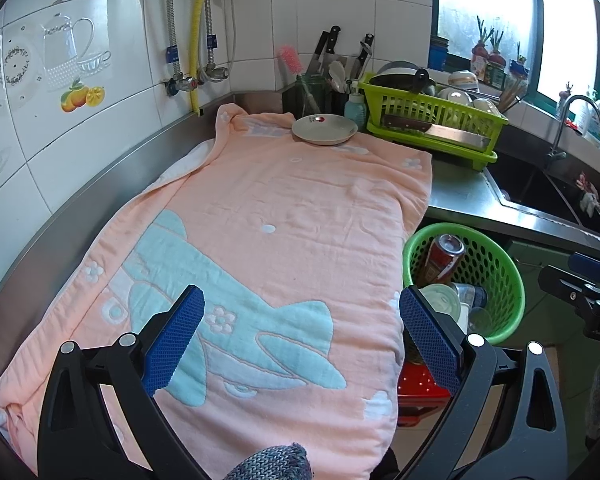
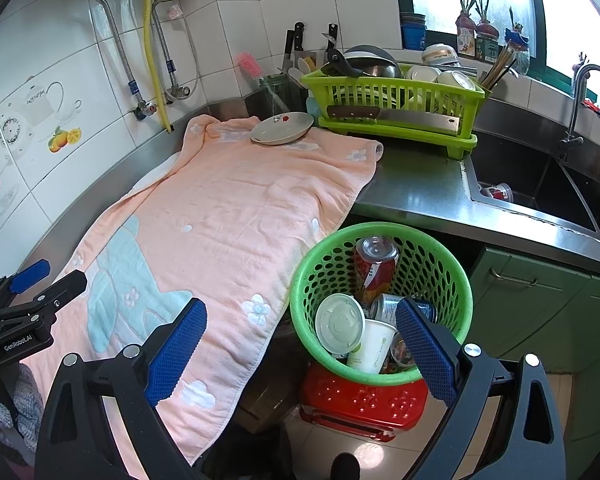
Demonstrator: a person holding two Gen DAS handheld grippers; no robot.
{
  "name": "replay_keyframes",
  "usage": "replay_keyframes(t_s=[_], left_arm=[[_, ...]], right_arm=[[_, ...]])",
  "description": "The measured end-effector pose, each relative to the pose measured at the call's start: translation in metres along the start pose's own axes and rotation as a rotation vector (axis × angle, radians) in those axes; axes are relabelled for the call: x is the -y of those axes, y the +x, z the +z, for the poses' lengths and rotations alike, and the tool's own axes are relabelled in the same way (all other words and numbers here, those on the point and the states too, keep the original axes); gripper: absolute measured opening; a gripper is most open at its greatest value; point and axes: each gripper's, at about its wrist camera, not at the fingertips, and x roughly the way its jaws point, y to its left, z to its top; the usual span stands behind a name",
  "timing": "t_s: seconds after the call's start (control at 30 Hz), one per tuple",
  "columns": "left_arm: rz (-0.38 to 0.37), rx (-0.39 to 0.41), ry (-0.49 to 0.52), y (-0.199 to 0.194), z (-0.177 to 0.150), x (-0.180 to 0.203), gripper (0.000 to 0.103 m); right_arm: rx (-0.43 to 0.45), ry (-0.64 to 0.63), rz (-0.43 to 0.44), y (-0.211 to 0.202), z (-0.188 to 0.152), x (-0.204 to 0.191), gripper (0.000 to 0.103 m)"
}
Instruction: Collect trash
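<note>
A round green perforated basket stands on a red stool beside the counter. It holds a red can, a paper cup, a white lid and other cans. It also shows in the left wrist view. My left gripper is open and empty above the pink towel. My right gripper is open and empty, over the towel's edge and the basket's near side.
A white plate sits at the towel's far end. A green dish rack with bowls and a cleaver stands behind it. A steel sink with a small cup and a tap is at the right. Green cabinets are below.
</note>
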Motion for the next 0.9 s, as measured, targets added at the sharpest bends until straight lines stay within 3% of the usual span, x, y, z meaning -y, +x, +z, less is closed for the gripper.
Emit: replay_keyframes(t_s=[0.9], left_arm=[[-0.003,-0.006,0.008,0.004,-0.0008,0.0007,0.097]], right_arm=[[-0.002,0.009,0.004,0.0004,0.0011,0.0049,0.092]])
